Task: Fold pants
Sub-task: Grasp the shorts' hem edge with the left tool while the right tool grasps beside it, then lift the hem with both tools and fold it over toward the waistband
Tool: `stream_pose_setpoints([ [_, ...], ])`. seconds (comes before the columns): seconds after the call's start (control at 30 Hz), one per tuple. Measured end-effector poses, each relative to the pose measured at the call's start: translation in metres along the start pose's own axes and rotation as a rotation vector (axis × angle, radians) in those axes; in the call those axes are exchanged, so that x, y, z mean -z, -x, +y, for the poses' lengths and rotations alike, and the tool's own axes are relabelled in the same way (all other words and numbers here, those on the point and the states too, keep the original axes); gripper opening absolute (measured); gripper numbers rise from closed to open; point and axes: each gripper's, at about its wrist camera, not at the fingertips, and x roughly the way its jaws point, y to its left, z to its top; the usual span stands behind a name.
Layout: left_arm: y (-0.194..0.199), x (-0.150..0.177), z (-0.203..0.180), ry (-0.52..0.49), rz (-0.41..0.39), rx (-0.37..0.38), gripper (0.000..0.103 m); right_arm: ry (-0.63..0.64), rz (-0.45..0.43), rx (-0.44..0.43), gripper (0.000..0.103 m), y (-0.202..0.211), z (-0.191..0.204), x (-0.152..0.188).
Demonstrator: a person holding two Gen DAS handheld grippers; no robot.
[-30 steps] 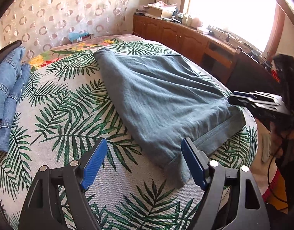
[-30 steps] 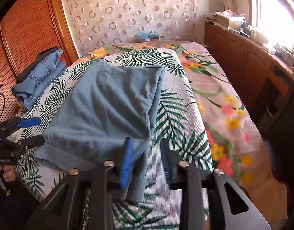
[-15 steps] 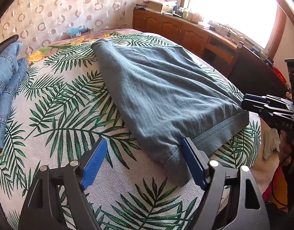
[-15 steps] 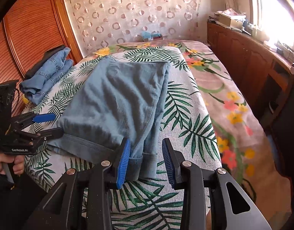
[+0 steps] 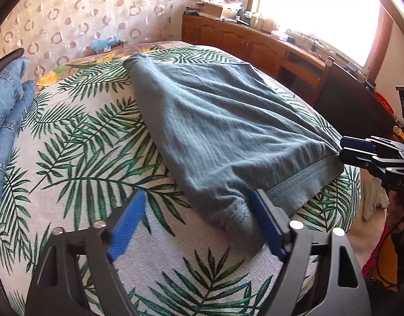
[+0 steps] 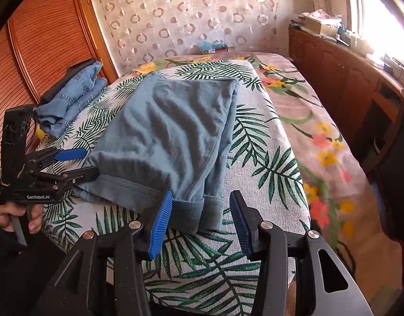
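Both black grippers with blue pads are opening over folded grey-blue cotton pants (image 5: 228, 131) on a palm-leaf-print bedspread (image 5: 83, 144). Left gripper (image 5: 199, 226) gapes wide; right gripper (image 6: 199, 221) stands narrower, cuff loose between its pads.

Item: we see a pair of grey-blue soft knit pants (image 5: 223, 121), folded flat into a broad panel.
Place: they lie on the palm-leaf printed bedspread (image 5: 91, 142), reaching from its near edge toward the far end.
Pose: we find the panel narrowest at the far end and widest at the near end; the long fold runs along its right side in the right wrist view.
Near end: a stitched hem band (image 6: 122, 187) crosses the near edge; the cuffs (image 6: 199, 210) are turned up at the near right corner.
Surface: we note soft diagonal wrinkles across the top layer.
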Motion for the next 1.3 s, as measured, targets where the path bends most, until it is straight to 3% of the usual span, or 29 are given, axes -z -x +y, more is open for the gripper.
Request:
stream_pose_setpoints([
  [0.27, 0.002, 0.000, 0.000, 0.000, -0.002, 0.007, 0.087, -0.011, 0.029, 0.015, 0.050, -0.011, -0.003, 0.005],
  [0.37, 0.006, 0.001, 0.000, 0.006, -0.006, 0.040, 0.070, -0.006, 0.022, 0.014, 0.049, -0.012, 0.000, 0.006],
  [0.4, 0.007, 0.002, -0.001, 0.005, -0.003, 0.051, 0.064, -0.001, 0.019, 0.015, 0.045, -0.012, 0.001, 0.007],
  [0.43, 0.008, 0.003, -0.003, 0.001, 0.000, 0.060, 0.060, 0.003, 0.018, 0.008, 0.039, -0.012, 0.002, 0.007],
  [0.57, 0.011, 0.008, -0.012, -0.025, 0.010, 0.072, 0.048, 0.016, 0.017, 0.009, 0.031, -0.012, 0.004, 0.010],
  [0.7, 0.013, 0.010, -0.020, -0.047, 0.015, 0.100, 0.030, 0.017, 0.014, -0.014, 0.015, -0.010, 0.003, 0.009],
  [0.83, 0.018, 0.009, -0.025, -0.065, 0.003, 0.096, 0.018, 0.024, 0.009, -0.024, 0.012, -0.007, 0.005, 0.008],
  [1.3, 0.043, -0.036, -0.022, -0.096, -0.102, 0.093, 0.013, 0.048, -0.105, -0.047, 0.011, 0.014, 0.004, -0.029],
])
